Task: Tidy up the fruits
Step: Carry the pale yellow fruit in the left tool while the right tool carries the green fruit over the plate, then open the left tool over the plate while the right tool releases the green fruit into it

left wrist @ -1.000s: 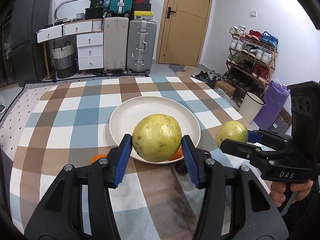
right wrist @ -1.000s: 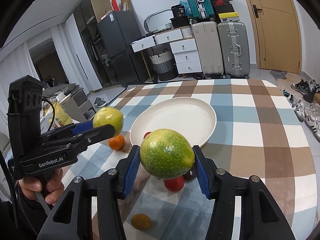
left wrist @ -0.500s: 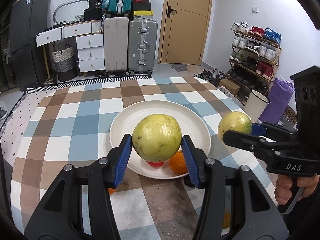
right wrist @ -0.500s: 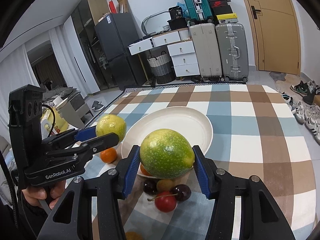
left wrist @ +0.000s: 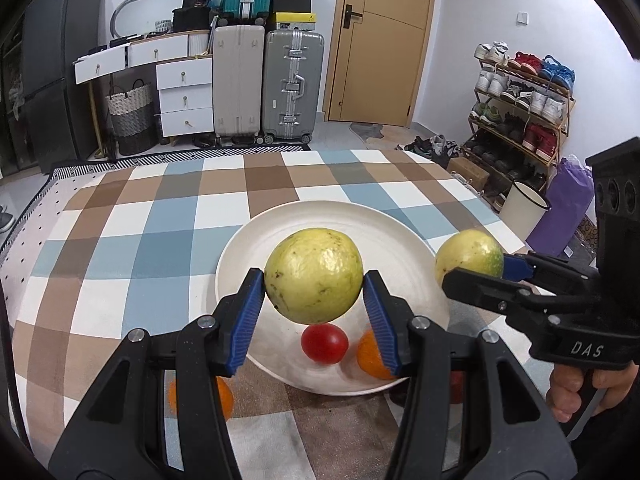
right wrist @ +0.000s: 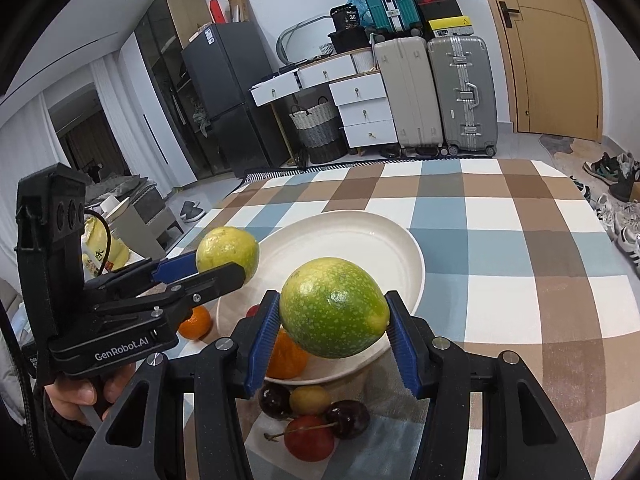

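I have a fruit in each hand and both hang over the white plate (left wrist: 400,236), so I judge this to be the placing step. My left tongs (left wrist: 314,304) are clamped on the yellow guava (left wrist: 314,276), above the near half of the plate. My right tongs (right wrist: 332,332) are clamped on the green guava (right wrist: 334,308), over the plate's near rim.

Next, I think, each fruit must come down onto a bare part of the plate before the tongs let go, since round fruit may roll.

A small red tomato (left wrist: 324,344) and an orange (left wrist: 370,354) lie in the plate near its front edge. A second orange (right wrist: 195,322), dark cherries (right wrist: 347,418) and a small yellow fruit (right wrist: 310,399) sit on the checked surface (right wrist: 520,240) just beside it.
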Demonstrator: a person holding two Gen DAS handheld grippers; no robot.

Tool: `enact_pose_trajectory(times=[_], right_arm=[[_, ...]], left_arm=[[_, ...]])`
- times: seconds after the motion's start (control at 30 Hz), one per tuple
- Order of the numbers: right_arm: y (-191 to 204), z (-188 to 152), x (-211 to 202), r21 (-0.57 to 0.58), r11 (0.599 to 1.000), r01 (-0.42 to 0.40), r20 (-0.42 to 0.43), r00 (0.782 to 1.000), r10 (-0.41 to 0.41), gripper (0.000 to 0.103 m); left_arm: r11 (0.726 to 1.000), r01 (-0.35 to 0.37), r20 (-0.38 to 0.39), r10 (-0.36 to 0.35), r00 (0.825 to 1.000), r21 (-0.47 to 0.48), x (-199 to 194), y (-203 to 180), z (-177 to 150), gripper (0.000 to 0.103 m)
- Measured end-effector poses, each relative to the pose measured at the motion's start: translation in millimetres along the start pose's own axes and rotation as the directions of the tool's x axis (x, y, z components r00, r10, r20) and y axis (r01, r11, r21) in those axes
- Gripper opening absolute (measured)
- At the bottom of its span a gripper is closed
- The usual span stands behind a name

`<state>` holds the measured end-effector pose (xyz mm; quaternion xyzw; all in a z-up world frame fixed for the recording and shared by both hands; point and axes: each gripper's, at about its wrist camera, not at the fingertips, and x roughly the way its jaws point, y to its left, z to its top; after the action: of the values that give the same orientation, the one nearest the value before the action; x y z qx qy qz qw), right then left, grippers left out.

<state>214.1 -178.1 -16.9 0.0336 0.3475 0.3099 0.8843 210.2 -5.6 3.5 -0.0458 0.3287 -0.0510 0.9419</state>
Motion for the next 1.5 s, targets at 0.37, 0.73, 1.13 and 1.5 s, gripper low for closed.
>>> enact_pose_trajectory(times=[0.37,0.73,1.13,1.5], right_arm=[[-10,-1,25,0.032,0.999,-0.001,-0.030,1.000,0.002,0.053],[-10,-4,38,0.033,0.999,0.007,-0.052,0.999,-0.005,0.053],[-11,-5,31,0.031,0.999,0.017,-0.025,1.000,-0.017,0.053],[-18,-8,11,0.040,0.997,0.066,0.042,0.997,-0.067,0.101]], left_arm=[[0.999,-0.030,-0.015,0.029,0.999,-0.020,17,10,-6,0.048],[0.999,-0.046,-0.048,0.045,0.998,-0.012,29,10,-13,0.048],[0.999,-0.029,-0.041,0.027,0.999,-0.036,26,13,-13,0.050],[0.994,-0.072,0.009,0.072,0.997,-0.077,3,22,-14,0.103]])
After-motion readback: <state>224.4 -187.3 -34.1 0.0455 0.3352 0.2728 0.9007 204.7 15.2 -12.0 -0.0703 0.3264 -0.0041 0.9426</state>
